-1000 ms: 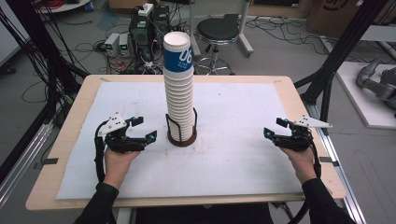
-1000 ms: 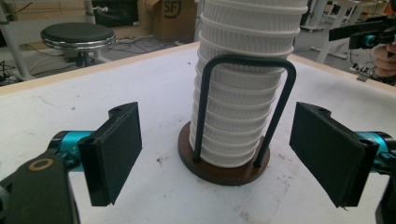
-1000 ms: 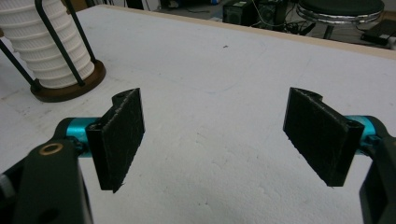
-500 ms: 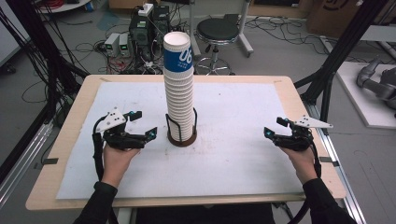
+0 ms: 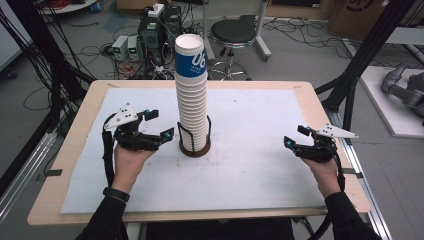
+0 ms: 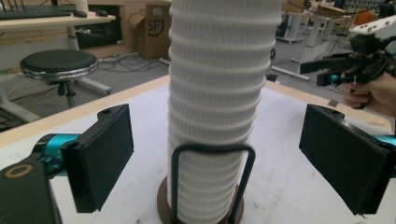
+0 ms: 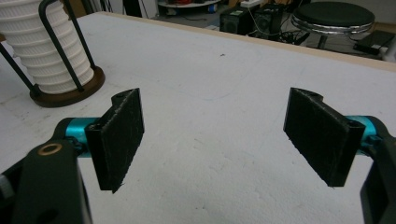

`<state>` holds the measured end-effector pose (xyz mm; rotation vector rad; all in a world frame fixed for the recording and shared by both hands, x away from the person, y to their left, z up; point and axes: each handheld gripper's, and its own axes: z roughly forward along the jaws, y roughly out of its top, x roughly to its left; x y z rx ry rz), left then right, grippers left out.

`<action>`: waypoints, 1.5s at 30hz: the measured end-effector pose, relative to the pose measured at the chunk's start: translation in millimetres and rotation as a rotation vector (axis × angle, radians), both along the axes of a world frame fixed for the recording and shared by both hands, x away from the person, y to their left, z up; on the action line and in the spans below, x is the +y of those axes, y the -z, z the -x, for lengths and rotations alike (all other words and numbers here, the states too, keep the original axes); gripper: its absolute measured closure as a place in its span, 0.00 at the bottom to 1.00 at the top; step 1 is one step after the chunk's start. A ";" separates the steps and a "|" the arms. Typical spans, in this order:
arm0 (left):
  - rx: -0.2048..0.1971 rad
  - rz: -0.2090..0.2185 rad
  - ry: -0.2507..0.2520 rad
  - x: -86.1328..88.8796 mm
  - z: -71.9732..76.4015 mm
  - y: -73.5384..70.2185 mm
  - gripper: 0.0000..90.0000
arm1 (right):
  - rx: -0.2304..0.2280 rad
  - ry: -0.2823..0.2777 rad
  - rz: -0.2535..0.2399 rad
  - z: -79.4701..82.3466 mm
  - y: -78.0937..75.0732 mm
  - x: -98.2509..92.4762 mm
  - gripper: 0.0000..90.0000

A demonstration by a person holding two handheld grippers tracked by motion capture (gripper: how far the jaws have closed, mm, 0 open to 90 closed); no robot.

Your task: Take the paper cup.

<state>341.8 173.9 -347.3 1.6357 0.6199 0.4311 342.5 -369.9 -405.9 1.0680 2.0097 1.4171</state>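
One big wooden table holds one white mat that covers most of its top. In the middle of the mat stands one tall stack of white paper cups. The cups sit one inside the other, and there are too many thin rims to count. The top cup has a blue band with white marks on it. The stack stands in one round brown holder with thin black wire loops going up its sides. In the left gripper view the top of the stack is cut off.

There are two grippers, one in each hand. The left gripper is just beside the stack, on its left, not touching it. Its jaws have just been opening, and now they stand wide apart with the stack seen between them, farther off. Nothing is held.

The right gripper is well apart from the stack, near the right edge of the mat. Its jaws are apart too, with bare mat between them.

One black stool stands on the floor behind the table.
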 end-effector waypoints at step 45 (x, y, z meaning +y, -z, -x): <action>-0.006 -0.025 0.080 -59.3 -56.2 -85.4 0.09 | -0.008 -0.033 -0.003 -0.7 -0.3 6.9 0.23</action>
